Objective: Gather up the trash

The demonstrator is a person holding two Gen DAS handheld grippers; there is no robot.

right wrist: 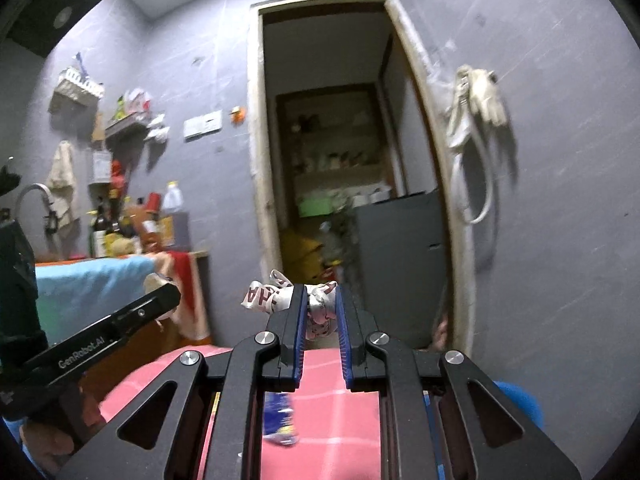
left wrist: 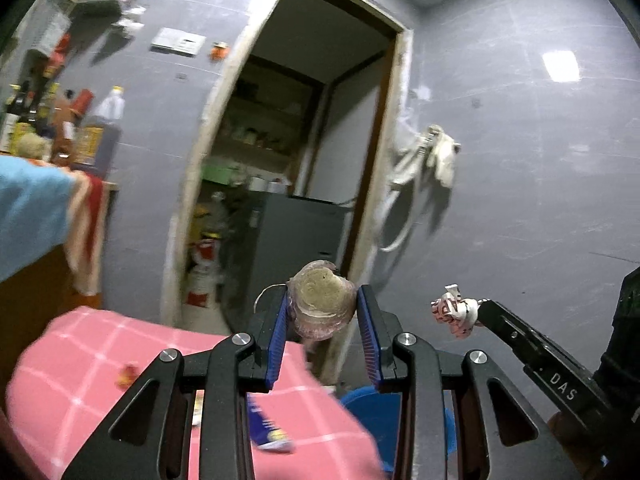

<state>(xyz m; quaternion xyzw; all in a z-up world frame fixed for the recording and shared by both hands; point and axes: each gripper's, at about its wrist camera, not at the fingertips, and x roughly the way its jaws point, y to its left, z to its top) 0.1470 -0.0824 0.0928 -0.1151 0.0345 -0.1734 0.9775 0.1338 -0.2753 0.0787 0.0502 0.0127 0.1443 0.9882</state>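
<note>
Pink tablecloth (right wrist: pixel 340 376) beneath two clamped trash wads (left wrist: pixel 322 304)

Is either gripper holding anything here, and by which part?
Both are. The left gripper clamps a round clear-wrapped bundle by its two sides. The right gripper pinches a crumpled white-and-red wrapper at one end; the rest sticks out left.

The bench cloth (left wrist: pixel 80 360) is pink with white lines in squares. The left tool (left wrist: pixel 323 320) is black with blue pads, and so is the right tool (right wrist: pixel 322 312). The crumpled paper (right wrist: pixel 276 296) is white with red letters. The wall (left wrist: pixel 520 160) is grey-purple. The bucket (left wrist: pixel 380 412) is blue.
</note>
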